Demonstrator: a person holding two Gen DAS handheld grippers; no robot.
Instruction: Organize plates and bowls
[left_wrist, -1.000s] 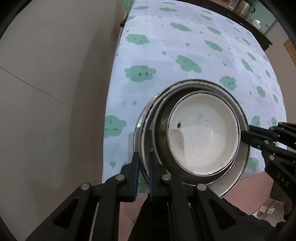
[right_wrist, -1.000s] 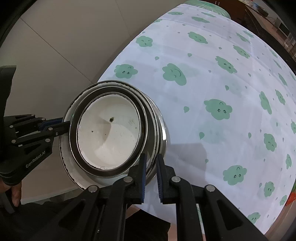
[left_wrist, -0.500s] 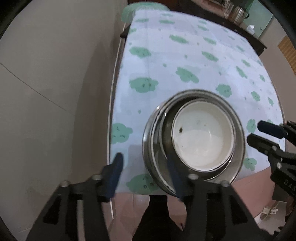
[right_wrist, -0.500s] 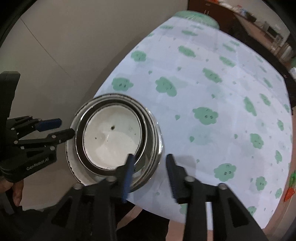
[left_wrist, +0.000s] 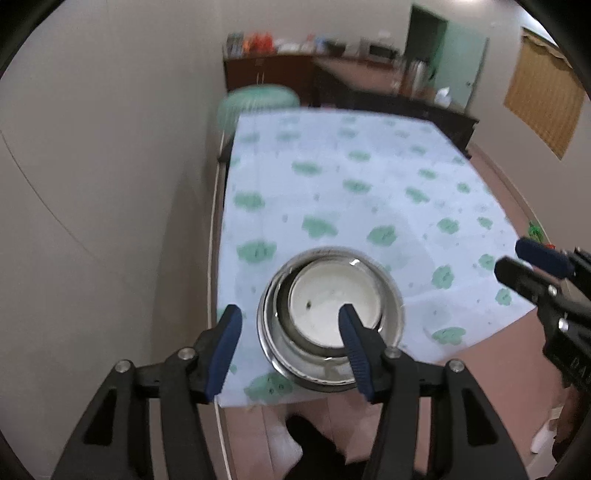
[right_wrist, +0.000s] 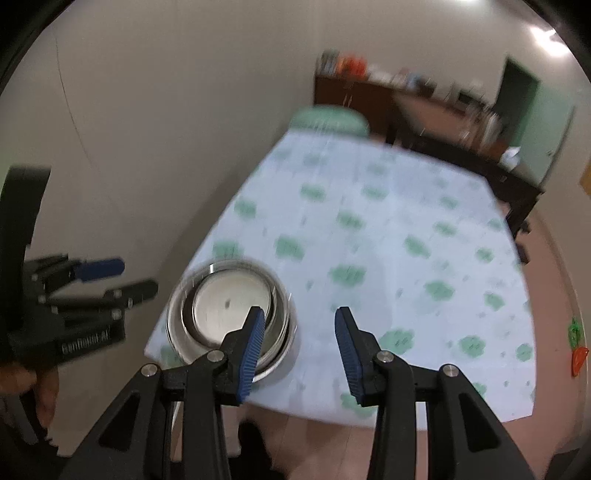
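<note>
A stack of steel plates and bowls with a white bowl (left_wrist: 334, 306) on top sits at the near left corner of the table (left_wrist: 369, 192); it also shows in the right wrist view (right_wrist: 225, 306). My left gripper (left_wrist: 290, 312) is open and empty, raised above and behind the stack. My right gripper (right_wrist: 299, 314) is open and empty, raised to the right of the stack. Each gripper shows in the other's view, the right (left_wrist: 532, 262) and the left (right_wrist: 118, 275).
The table carries a white cloth with green cloud prints. A wall (left_wrist: 110, 147) runs along its left side. A green stool (left_wrist: 258, 101) stands beyond the far end, with dark cabinets (left_wrist: 332, 77) behind. Reddish floor (left_wrist: 517, 184) lies right.
Both grippers let go of the stack's rim, opened wide, and pulled up and back. The stack stays on the table corner.
</note>
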